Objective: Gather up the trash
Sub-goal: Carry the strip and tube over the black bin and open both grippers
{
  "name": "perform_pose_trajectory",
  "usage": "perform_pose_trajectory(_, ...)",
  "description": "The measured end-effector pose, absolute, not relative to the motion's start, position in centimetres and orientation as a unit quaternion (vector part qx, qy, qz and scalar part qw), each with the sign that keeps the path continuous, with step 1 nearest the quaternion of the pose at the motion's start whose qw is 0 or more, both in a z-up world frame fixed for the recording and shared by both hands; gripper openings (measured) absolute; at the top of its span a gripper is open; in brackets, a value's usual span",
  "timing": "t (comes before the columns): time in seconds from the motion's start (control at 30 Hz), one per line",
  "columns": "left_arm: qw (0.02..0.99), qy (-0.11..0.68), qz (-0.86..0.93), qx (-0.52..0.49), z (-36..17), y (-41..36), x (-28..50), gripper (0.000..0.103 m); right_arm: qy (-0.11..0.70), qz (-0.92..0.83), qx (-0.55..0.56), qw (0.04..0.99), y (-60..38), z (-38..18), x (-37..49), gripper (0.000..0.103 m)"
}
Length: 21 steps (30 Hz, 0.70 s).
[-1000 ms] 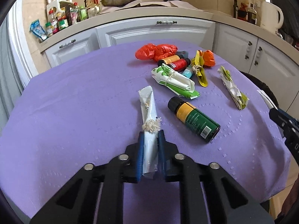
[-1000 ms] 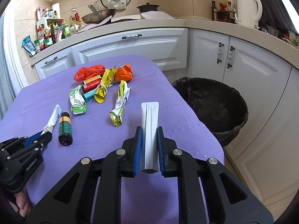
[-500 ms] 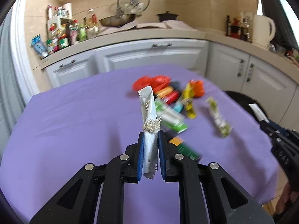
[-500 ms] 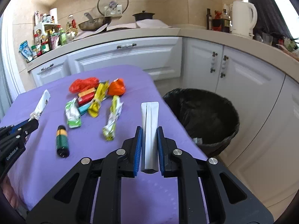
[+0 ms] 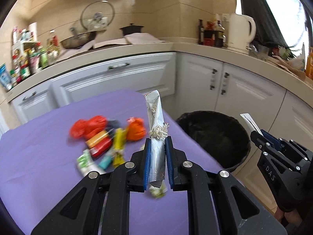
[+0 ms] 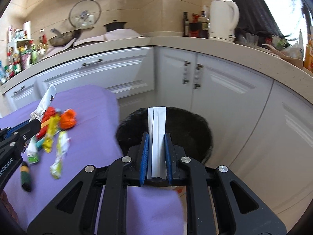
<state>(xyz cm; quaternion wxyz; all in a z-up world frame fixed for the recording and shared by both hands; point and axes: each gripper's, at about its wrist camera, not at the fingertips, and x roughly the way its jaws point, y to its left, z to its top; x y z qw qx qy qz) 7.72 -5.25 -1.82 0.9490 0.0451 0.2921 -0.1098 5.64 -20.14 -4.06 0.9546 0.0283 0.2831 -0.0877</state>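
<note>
We see a kitchen: a table under a purple cloth (image 5: 49, 156) on the left, white cabinets (image 6: 225, 90) along a beige counter behind and to the right. On the counter stand, from left to right, a cluster of bottles (image 5: 29, 58), a pan (image 5: 78, 41), a dark pot (image 5: 131, 29) and a white kettle (image 5: 241, 32).

We count two grippers and one black bin (image 6: 185, 129), which stands on the floor just beside the table's right edge.

On the cloth lies a blurred pile of trash (image 5: 105, 139); two orange crumpled bags, some yellow and green wrappers and a dark green bottle (image 6: 25, 176) show, but the blur defeats an exact count.

Our left gripper (image 5: 158, 164) is clenched on a silver wrapper tied with string (image 5: 156, 121), held upright above the table's right part. Our right gripper (image 6: 156, 156) is clenched on a flat white packet (image 6: 157, 129), held in front of the bin's mouth in its view. Nothing stands between either gripper and the bin.
</note>
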Motion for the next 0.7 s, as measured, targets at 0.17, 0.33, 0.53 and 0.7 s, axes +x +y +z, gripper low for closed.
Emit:
perform_pose_trajectory(0.17,0.944,0.302,-0.122,0.057,-2.5,-8.1,9.5,0.016,0.288,-0.108,0.037,0.951,-22.7,-4.5,7.0,0.016)
perform_pose_trajectory(0.33,0.939,0.312,-0.128,0.065,-3.4,-10.5,11.3,0.016,0.296,-0.116,0.044,0.947,-24.7,-5.3,8.5,0.016)
perform_pose_trajectory(0.53,0.934,0.323,-0.131,0.079,-4.5,-12.9,13.0,0.016,0.303,-0.119,0.049,0.944,-26.5,-6.4,10.2,0.016)
perform_pose_trajectory(0.7,0.929,0.334,-0.131,0.089,-5.5,-14.5,14.3,0.016,0.31,-0.119,0.054,0.942,-27.7,-7.3,11.4,0.016)
